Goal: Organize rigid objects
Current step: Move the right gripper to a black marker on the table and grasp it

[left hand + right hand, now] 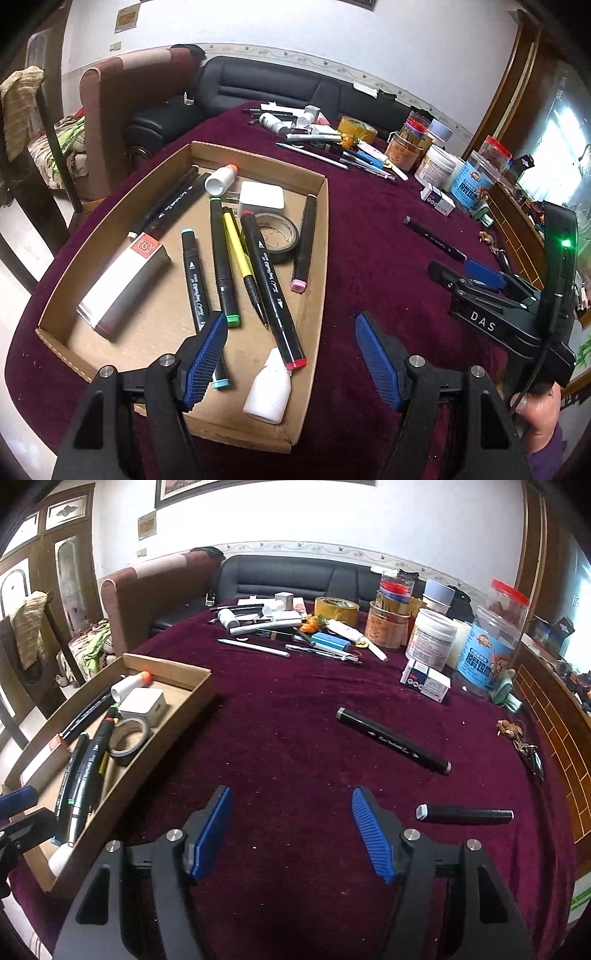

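A shallow cardboard tray point(318, 254) point(159, 764) sits on the maroon cloth. It holds several markers, a yellow pen point(236, 247), a tape roll point(281, 236), a white charger point(262, 197), a red-and-white box point(125, 280) and two white bottles. My left gripper point(291, 325) hangs open over the tray's near right corner, with nothing between its pads. A long black marker point(393, 740) point(432, 239) lies loose on the cloth, and a shorter one point(465, 815) lies nearer. My right gripper point(291, 795) point(452, 267) is open over bare cloth, left of both markers.
Pens, a brown tape roll point(336, 609), jars and tubs point(430, 637) and a small white box point(424, 679) crowd the table's far side. Keys point(532, 757) lie near the right edge. A dark sofa point(295, 576) and chairs stand beyond the table.
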`<state>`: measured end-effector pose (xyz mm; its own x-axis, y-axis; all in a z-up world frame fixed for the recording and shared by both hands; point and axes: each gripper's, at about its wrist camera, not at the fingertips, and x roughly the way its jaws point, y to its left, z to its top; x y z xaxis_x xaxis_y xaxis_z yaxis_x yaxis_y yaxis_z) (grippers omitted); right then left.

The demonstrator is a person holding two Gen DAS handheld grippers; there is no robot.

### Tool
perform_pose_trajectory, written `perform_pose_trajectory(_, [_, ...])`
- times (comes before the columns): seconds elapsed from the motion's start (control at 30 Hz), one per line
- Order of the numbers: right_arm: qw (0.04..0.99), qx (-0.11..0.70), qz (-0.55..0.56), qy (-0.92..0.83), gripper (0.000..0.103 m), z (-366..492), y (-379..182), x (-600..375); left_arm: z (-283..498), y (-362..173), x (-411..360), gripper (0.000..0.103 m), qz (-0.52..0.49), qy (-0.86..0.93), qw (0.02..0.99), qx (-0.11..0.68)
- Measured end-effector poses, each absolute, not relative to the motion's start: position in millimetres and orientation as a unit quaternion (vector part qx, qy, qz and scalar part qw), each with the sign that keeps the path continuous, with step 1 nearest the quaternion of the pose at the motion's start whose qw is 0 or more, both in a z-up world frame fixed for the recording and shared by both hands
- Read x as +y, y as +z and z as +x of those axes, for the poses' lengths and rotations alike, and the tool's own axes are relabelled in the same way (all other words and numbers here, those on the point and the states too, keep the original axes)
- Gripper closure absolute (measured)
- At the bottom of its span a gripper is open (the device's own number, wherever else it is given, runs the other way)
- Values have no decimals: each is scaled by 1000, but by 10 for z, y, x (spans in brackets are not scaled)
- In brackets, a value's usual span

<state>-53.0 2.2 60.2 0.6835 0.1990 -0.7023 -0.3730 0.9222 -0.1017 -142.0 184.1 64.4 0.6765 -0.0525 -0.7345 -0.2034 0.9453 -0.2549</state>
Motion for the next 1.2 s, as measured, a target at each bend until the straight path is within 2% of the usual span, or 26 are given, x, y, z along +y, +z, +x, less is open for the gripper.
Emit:
perform_pose_trajectory(0.1, [907, 373, -116, 158, 36, -456, 587, -20, -1422, 639, 1854, 28, -161, 42, 901, 400])
perform_pose_trajectory(0.3, [881, 439, 14, 179, 36, 108, 533, -535, -1412, 604, 1883, 28, -172, 39, 898, 403])
perform_pose_trajectory(0.53, [865, 471, 86, 152, 36, 752, 404, -960, -1379, 536, 1905, 28, -177, 34, 893, 413])
perform_pose_trajectory(0.93, [859, 490, -64, 132, 36, 1178, 158, -564, -1356, 496, 1914, 28, -176, 32, 888, 424])
perform_pose_trajectory(1.0, [863, 483, -65, 134, 54, 1122, 165, -562, -1340, 476, 1885, 28, -175, 28, 886, 428])
perform_pose_trajectory(1.03, [863, 481, -62, 140, 69, 1075, 179, -562, -1334, 471, 1875, 28, -174, 26, 886, 430])
perform_pose_trajectory(1.07, [861, 484, -60, 143, 75, 1049, 184, -565, -1323, 467, 1859, 28, -174, 24, 885, 431])
perform_pose_trajectory(1.2, [848, 503, -26, 167, 84, 866, 196, -608, -1323, 477, 1799, 28, -169, 16, 886, 432])
